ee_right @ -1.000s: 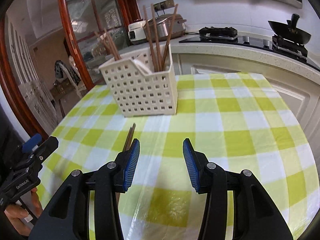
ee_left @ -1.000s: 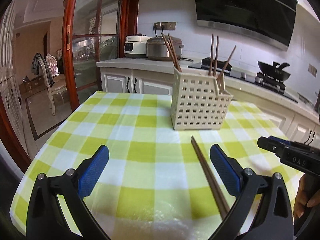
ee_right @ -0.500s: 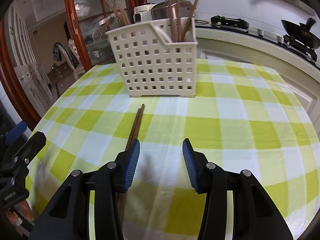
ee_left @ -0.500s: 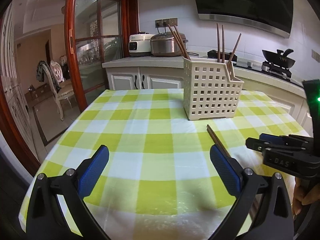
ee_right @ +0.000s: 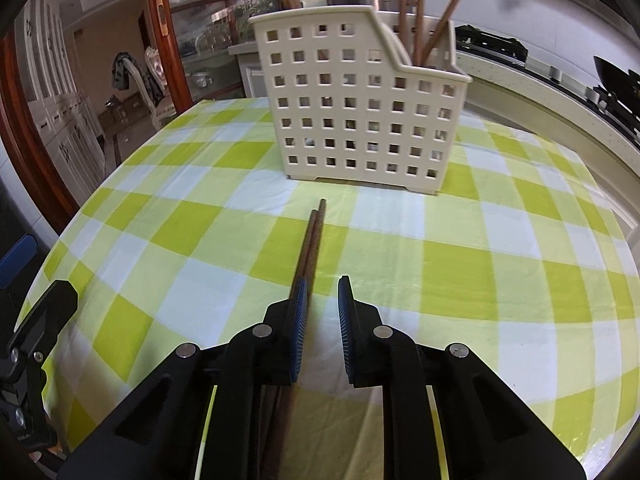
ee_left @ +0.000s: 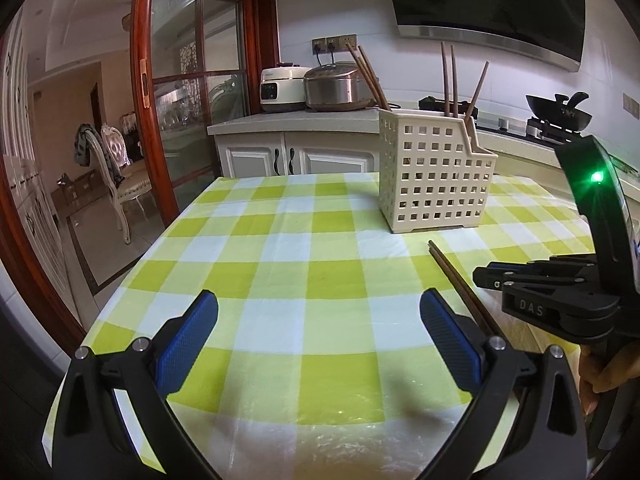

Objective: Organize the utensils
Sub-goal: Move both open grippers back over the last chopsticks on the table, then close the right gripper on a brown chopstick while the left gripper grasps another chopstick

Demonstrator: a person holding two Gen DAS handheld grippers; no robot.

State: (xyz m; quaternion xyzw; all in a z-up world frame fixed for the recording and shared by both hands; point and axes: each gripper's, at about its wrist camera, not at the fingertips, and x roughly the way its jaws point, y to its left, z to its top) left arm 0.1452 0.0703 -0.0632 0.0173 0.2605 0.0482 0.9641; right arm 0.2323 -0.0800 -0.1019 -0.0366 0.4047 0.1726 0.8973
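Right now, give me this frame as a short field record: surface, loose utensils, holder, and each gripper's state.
surface: table with green and white checked cloth
loose utensils: pair of brown chopsticks lying flat on the cloth, tips toward the basket, not touching it
holder: white perforated basket, upright, several chopsticks standing inside
left gripper: open wide, nothing between the fingers, over bare cloth
right gripper: open with a narrow gap, low over the loose pair; the chopsticks run along its left finger, not clamped
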